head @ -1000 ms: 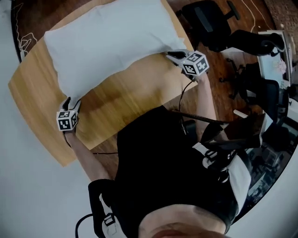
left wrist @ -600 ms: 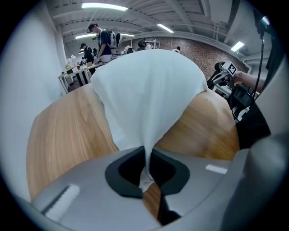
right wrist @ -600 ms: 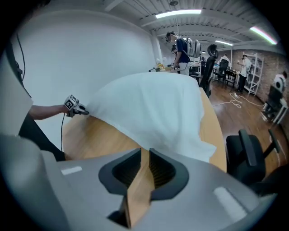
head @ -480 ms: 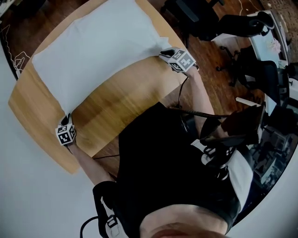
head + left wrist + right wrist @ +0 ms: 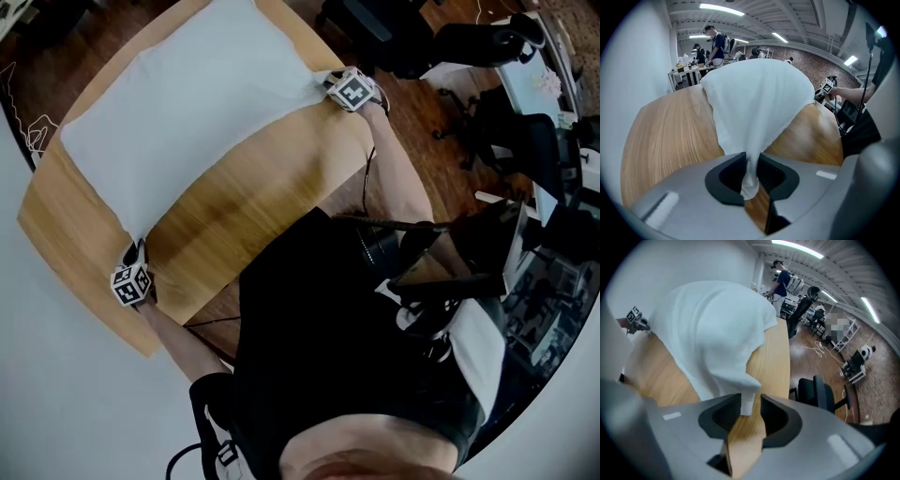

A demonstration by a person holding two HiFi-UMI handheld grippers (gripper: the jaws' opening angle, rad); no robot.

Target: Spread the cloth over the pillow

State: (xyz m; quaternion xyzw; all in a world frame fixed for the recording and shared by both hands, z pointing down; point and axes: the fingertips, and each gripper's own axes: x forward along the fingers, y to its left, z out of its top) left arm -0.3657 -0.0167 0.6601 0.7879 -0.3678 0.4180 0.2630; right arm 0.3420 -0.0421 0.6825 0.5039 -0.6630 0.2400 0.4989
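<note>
- We count one white cloth (image 5: 187, 112), one wooden table (image 5: 253, 197) and two grippers; one bare forearm runs to each.
- The pillow we cannot make out apart from the cloth, which lies over a soft mound on the far half of the table.
- The left gripper (image 5: 139, 253) sits low at the table's left edge, near its near-left corner. Its marker cube is toward the person and its jaws aim up the picture at the cloth's near-left corner.
- In the left gripper view that corner is squeezed into a thin strand between the pads. The jaws stand only a little apart and are easing open, yet the pads press the fabric on both sides.
- The left forearm (image 5: 178, 337) reaches out from the body toward the table's left edge.
- The right gripper (image 5: 330, 82) is at the table's far-right edge, jaws pointing left at the cloth's near-right corner.
- In the right gripper view its jaws are opening – the corner hangs between them with table showing beside it, so we see no clamp there.
- The right forearm (image 5: 398, 178) stretches nearly straight, up along the table's right side.
- The cloth's long axis runs on a diagonal in the head view, from lower left to upper right. Its near long edge spans from one gripper to the other, both corners drawn to points.
</note>
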